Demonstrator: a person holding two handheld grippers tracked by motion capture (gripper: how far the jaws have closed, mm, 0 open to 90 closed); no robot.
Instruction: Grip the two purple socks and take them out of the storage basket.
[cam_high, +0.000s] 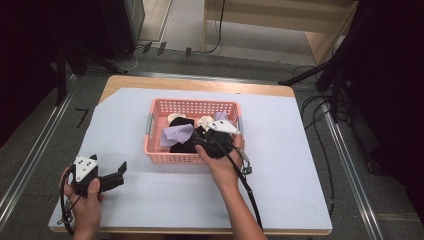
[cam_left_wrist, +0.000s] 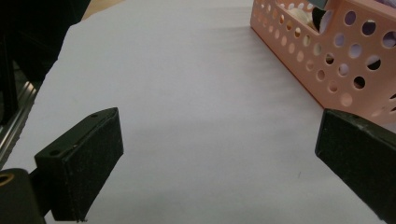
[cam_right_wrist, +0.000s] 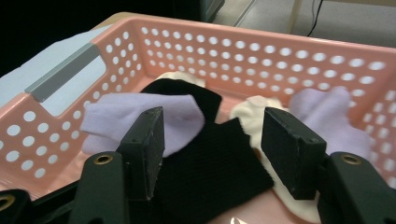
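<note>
Black, blocky pads of the right hand-held gripper (cam_right_wrist: 212, 140) stand apart with nothing clamped, poised over a flat black cloth (cam_right_wrist: 210, 172) of matte knit in the basket (cam_right_wrist: 261, 51). Basket: pink plastic, rectangular, walls pierced with rows of round holes, grey bar handle at one end; sits mid-bench on a pale, smooth sheet (cam_high: 280, 165) covering the wooden bench (cam_high: 200, 84). Contents: soft lilac cloth (cam_right_wrist: 140, 116) lying partly on the black one, a second lilac piece (cam_right_wrist: 327, 112) at the far side, cream fleecy pieces (cam_right_wrist: 252, 116) between. Left hand-held gripper (cam_high: 112, 176): jaws wide apart, empty, low over the sheet, near the basket's front corner.
</note>
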